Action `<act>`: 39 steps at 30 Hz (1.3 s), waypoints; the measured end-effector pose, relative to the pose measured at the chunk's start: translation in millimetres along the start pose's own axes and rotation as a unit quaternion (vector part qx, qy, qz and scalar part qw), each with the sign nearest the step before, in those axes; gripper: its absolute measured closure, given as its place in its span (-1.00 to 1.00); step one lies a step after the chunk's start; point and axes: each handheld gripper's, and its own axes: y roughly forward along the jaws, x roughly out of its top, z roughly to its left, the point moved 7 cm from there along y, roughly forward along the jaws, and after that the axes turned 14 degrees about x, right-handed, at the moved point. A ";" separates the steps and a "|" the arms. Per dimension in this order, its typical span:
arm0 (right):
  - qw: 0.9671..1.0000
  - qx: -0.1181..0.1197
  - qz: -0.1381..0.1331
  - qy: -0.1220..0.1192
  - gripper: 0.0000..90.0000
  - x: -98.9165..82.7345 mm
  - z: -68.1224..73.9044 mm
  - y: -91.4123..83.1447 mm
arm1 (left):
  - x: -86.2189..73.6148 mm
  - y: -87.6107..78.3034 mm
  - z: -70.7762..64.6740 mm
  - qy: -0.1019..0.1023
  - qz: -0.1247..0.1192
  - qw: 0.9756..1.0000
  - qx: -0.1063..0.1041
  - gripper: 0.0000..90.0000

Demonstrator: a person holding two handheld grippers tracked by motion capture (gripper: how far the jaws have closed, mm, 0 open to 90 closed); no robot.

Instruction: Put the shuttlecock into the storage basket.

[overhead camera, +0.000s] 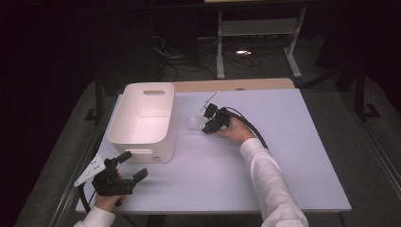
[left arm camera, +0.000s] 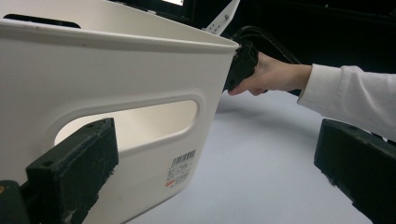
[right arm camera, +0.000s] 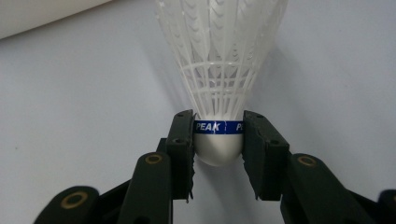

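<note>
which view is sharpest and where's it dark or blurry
Right gripper view: sharpest, shuttlecock evenly lit, its band print readable. High view: table lit, surroundings near black, shuttlecock small and soft. Left gripper view: the near pads blur, bin bright.

left gripper (left arm camera: 215,163) wide apart | white bin (left arm camera: 116,74) handle ahead

White plastic shuttlecock (right arm camera: 219,70) with rounded white cork base, blue band reading "PEAK" around the base. Lying on the table (overhead camera: 293,156), skirt pointing away from the right gripper (right arm camera: 218,135), whose pads clamp the base at the band. Just right of the white plastic bin (overhead camera: 142,118).
</note>
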 end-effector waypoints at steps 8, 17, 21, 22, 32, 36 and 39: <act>1.000 -0.001 -0.012 0.005 0.42 2.9 2.5 -8.5 | 0.2 0.1 -0.3 0.000 -0.001 1.000 -0.003 -1.00; 1.000 -0.001 -0.016 -0.001 0.42 6.1 7.4 -15.3 | -0.2 0.8 -0.7 -0.001 0.001 1.000 -0.003 -1.00; 1.000 0.000 -0.019 -0.004 0.42 7.2 9.8 -19.9 | -0.4 1.1 -0.6 -0.001 0.002 1.000 -0.003 -1.00; 1.000 -0.001 -0.022 0.000 0.42 7.8 11.2 -21.3 | -0.4 1.0 -0.4 0.000 0.002 1.000 -0.003 -1.00; 0.999 0.008 -0.037 -0.020 0.42 15.5 22.3 -36.8 | -0.5 2.0 0.2 -0.002 0.002 1.000 -0.004 -1.00; 0.999 0.007 -0.041 -0.017 0.42 17.8 24.3 -44.7 | -0.6 2.2 0.2 -0.005 0.003 1.000 -0.003 -1.00; 0.999 0.013 -0.046 -0.011 0.42 21.2 26.4 -51.8 | -0.6 2.2 0.2 -0.005 0.003 1.000 -0.003 -1.00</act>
